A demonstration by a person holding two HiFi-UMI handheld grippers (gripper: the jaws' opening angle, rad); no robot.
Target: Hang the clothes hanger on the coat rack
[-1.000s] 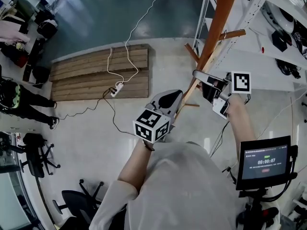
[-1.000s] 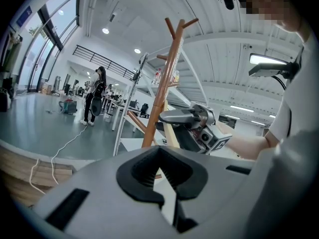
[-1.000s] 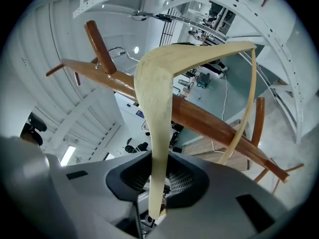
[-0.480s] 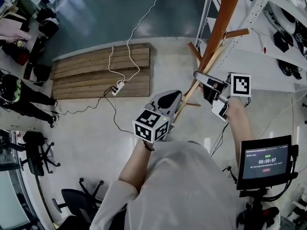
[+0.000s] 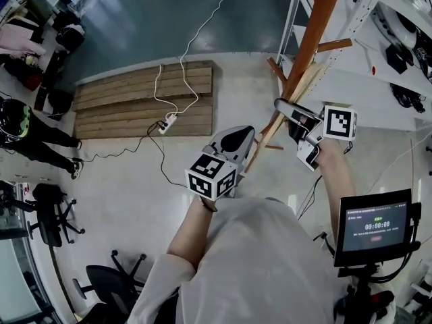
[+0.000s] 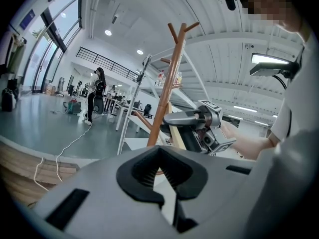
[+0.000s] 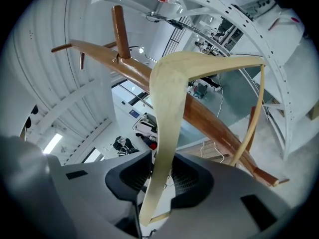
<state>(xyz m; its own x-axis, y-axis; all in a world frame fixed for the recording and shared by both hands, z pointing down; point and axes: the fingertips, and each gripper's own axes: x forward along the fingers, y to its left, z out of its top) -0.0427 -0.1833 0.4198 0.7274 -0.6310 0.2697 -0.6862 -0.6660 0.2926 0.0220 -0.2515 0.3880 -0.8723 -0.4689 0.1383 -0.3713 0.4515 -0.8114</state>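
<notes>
The coat rack (image 5: 307, 39) is an orange-brown wooden pole with short pegs, rising at the upper right. A pale wooden clothes hanger (image 5: 266, 140) leans along the pole's lower part. My right gripper (image 5: 283, 110) is shut on it. In the right gripper view the hanger's arm (image 7: 167, 98) runs up between my right gripper's (image 7: 162, 156) pads, in front of the rack pole (image 7: 209, 121) and a peg (image 7: 119, 26). My left gripper (image 5: 243, 135) is just left of the hanger, shut and empty. In its own view my left gripper (image 6: 159, 151) faces the rack (image 6: 167, 88) and the right gripper (image 6: 199, 123).
White metal shelving (image 5: 378, 66) stands right behind the rack. A wooden pallet (image 5: 135, 103) with a white cable and a power strip (image 5: 165, 123) lies on the floor to the left. A monitor on a stand (image 5: 374, 225) is at the lower right. Office chairs (image 5: 108, 282) are at the lower left.
The right gripper has rolled slightly, its marker cube tilting and shifting a little to the right, with the hanger still in it. The left gripper has hardly moved.
</notes>
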